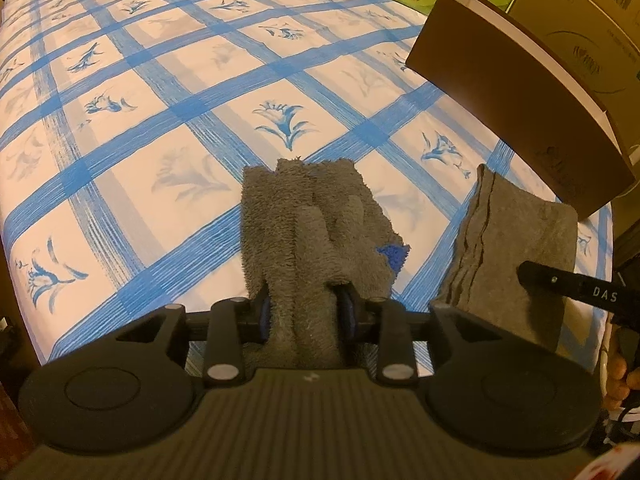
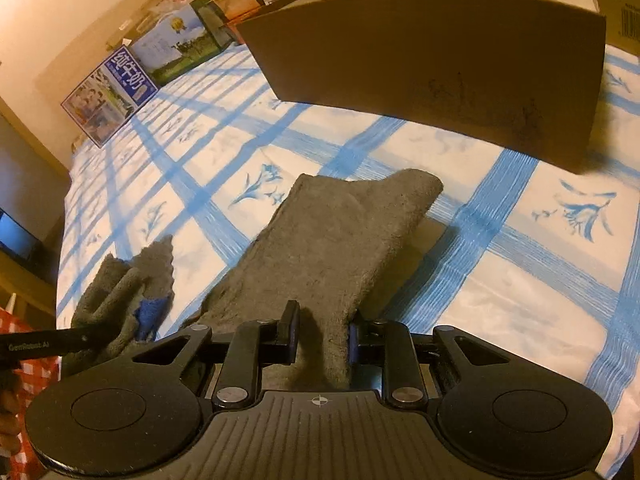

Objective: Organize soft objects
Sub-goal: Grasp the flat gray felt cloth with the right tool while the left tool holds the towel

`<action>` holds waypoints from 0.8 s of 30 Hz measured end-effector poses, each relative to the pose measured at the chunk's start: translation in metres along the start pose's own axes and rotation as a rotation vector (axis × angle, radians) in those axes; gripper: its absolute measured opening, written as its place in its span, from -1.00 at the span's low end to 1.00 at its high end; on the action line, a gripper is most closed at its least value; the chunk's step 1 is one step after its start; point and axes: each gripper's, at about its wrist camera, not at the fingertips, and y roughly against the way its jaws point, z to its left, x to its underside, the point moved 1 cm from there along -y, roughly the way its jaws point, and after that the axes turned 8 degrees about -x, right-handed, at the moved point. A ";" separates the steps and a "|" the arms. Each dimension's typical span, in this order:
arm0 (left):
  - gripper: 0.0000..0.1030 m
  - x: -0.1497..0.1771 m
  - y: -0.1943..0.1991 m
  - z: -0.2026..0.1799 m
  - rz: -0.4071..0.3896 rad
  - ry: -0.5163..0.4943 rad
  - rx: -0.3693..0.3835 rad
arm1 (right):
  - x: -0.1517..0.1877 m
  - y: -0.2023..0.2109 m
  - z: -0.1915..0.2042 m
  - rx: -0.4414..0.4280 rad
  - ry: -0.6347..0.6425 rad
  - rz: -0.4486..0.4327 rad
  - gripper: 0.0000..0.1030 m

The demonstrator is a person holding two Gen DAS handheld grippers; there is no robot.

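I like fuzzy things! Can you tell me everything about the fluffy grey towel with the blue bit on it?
The fluffy grey towel looks like thick terry cloth, bunched into long folds. A small blue patch peeks out at one edge. It lies crumpled on the blue-checked flowered bedsheet. Its near end runs between the fingers of the left gripper, which press on it. A flatter grey cloth lies apart from it.

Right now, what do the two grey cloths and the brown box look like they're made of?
The shaggy cloth in the left tool looks like terry or microfibre: looped, fuzzy pile with a blue patch. The flat cloth in the right tool looks like felt or thin fleece: a smooth, matte nap. The brown box seems to be matte cardboard, with a pale cut edge showing.
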 end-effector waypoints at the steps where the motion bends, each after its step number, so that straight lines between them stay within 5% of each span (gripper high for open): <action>1: -0.43 0.000 0.000 -0.001 0.000 -0.004 -0.004 | 0.000 0.000 0.002 0.005 0.007 0.000 -0.60; 3: -0.40 -0.001 -0.002 -0.002 0.001 -0.007 -0.011 | 0.000 0.000 0.007 0.025 0.052 0.000 -0.84; 24: -0.62 -0.002 0.001 -0.009 -0.010 -0.052 -0.036 | -0.003 0.003 0.024 0.044 0.121 -0.005 -0.88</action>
